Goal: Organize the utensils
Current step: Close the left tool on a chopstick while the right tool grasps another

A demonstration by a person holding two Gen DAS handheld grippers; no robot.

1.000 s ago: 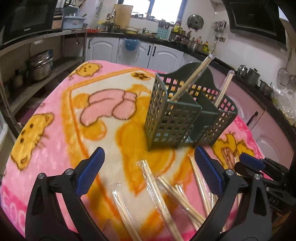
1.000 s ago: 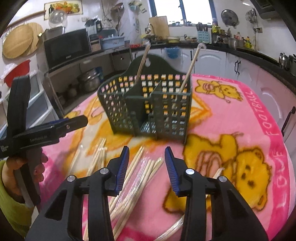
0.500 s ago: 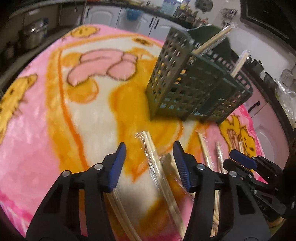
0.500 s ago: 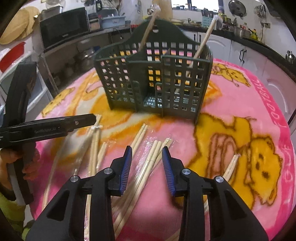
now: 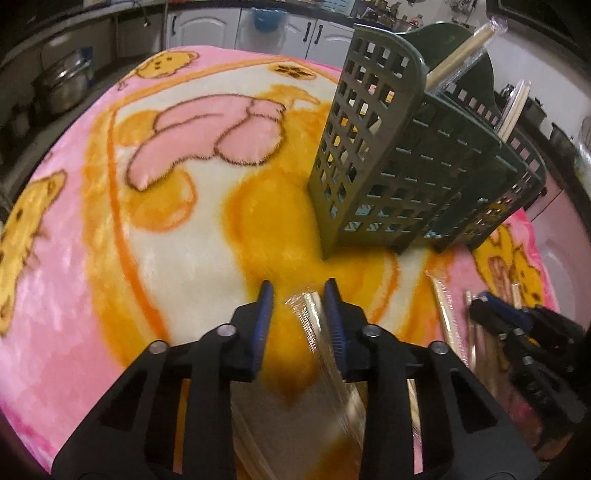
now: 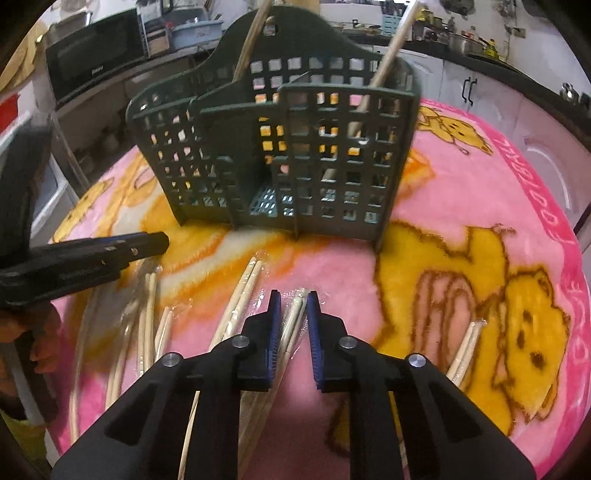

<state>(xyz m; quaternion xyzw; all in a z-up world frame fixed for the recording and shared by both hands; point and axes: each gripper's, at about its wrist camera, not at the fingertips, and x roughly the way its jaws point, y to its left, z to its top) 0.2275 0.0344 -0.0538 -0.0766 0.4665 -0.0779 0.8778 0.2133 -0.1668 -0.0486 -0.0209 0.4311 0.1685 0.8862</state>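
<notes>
The left gripper (image 5: 298, 295) is low over the blanket (image 5: 155, 221), and its blue fingers (image 5: 264, 306) stand apart with the end of one wrapped pair of chopsticks (image 5: 314, 325) between them; the wrapper lies close against the right finger, but I cannot tell if the fingers press it, and a gap shows on the left side. The right gripper (image 6: 293, 306) is also low, and its fingers (image 6: 274, 314) are only a little apart, with the tip of another wrapped pair (image 6: 295, 314) in the narrow gap; it looks near to both pads, but contact is not clear. The dark green basket (image 6: 280, 147) stands upright on the blanket just behind both grippers. It has several compartments, and two wrapped pairs (image 6: 384, 62) lean inside it, one in the left back part and one in the right part, with their tops above the rim. More wrapped pairs (image 6: 240, 295) lie loose on the blanket in front of the basket, mostly between the two grippers, and one more pair (image 6: 465, 347) lies apart on the right over the yellow bear picture. In the right wrist view the left gripper comes in from the left edge, held by a hand (image 6: 40, 332). The blanket covers the surface, and behind it there are white cabinets (image 5: 207, 29) and a microwave (image 6: 96, 59).
</notes>
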